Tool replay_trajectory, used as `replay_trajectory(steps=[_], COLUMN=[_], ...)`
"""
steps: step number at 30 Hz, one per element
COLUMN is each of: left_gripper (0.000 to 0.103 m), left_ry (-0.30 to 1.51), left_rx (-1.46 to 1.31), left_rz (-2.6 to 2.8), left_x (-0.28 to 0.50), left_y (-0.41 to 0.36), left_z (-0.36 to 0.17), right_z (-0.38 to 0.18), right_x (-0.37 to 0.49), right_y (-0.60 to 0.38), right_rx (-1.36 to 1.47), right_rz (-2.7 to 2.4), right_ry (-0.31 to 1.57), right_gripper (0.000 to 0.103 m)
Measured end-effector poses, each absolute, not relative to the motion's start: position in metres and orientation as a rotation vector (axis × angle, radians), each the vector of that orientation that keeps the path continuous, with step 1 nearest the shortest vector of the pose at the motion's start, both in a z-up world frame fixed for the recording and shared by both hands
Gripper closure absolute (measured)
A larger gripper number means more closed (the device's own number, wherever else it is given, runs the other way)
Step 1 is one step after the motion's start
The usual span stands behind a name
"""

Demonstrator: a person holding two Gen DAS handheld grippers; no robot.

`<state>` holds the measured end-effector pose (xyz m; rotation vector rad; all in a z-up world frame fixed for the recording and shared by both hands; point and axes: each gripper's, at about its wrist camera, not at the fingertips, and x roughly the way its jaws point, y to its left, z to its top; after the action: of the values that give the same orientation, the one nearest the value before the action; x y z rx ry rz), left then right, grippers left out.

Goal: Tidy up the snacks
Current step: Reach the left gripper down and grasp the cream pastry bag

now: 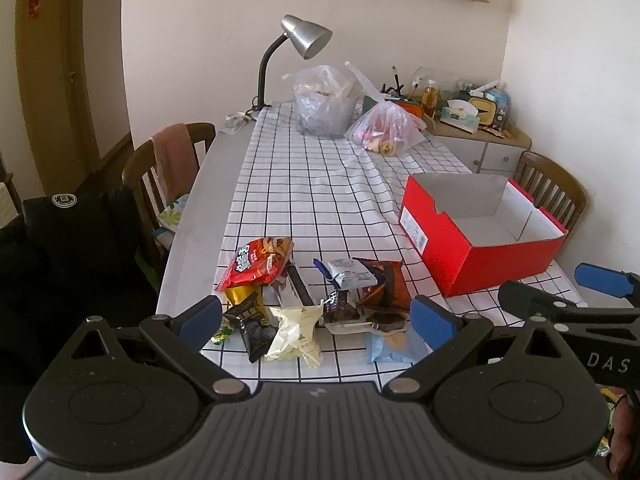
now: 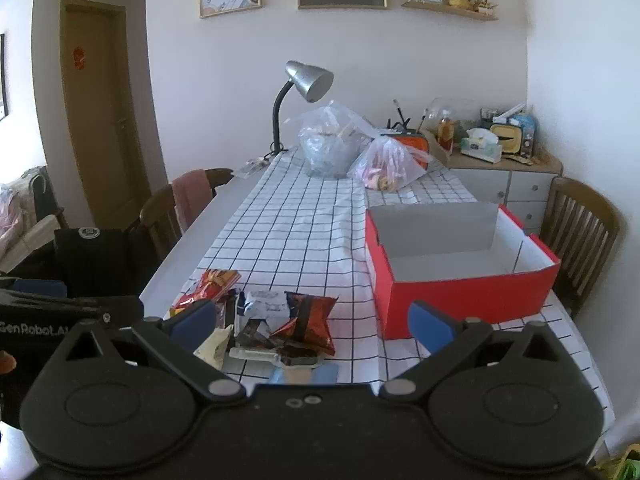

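A pile of snack packets lies at the near end of the checked tablecloth: a red bag (image 1: pixel 258 260), a black packet (image 1: pixel 252 322), a cream packet (image 1: pixel 294 330), a brown-orange bag (image 1: pixel 384 282) (image 2: pixel 310 318) and a pale blue packet (image 1: pixel 390 346). An open, empty red box (image 1: pixel 480 236) (image 2: pixel 460 268) stands to their right. My left gripper (image 1: pixel 316 320) is open and empty just above the pile. My right gripper (image 2: pixel 312 322) is open and empty, over the pile's right part; it also shows at the right of the left wrist view (image 1: pixel 560 288).
Two clear plastic bags (image 1: pixel 324 100) (image 1: pixel 386 128) and a desk lamp (image 1: pixel 304 40) stand at the table's far end. Wooden chairs stand at the left (image 1: pixel 160 168) and right (image 1: pixel 548 184). A cluttered sideboard (image 1: pixel 476 128) is beyond the table.
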<state>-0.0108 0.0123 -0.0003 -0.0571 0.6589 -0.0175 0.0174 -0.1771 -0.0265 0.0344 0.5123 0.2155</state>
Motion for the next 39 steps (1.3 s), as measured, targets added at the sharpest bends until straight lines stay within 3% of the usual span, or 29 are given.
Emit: replay_trajectory(steps=[20,30,35,39], left_gripper=[0.003,0.003,0.014,0.016], left_ry=[0.846,0.901,0.952,0.976], left_rx=[-0.109,-0.135,-0.117,-0.107], left_rz=[0.055,0.092,0.089,0.076], left_x=[0.040,0.074,0.091,0.104], left_y=[0.016,0.023,0.021,0.020], left_z=[-0.047,-0.074,-0.093,-0.104], right_z=[-0.081,-0.121,-0.140,-0.156], right_x=[0.074,0.115,0.128,0.142], right_y=[-0.184,-0.179,-0.161,-0.147], right_rx=[-0.029,-0.109,-0.137,-0.154], right_rz=[0.298,0.395,0.477,0.518], right_ry=[0.628,0.727,0.756,0.808], right_gripper=[0.003,0.021,0.023,0.028])
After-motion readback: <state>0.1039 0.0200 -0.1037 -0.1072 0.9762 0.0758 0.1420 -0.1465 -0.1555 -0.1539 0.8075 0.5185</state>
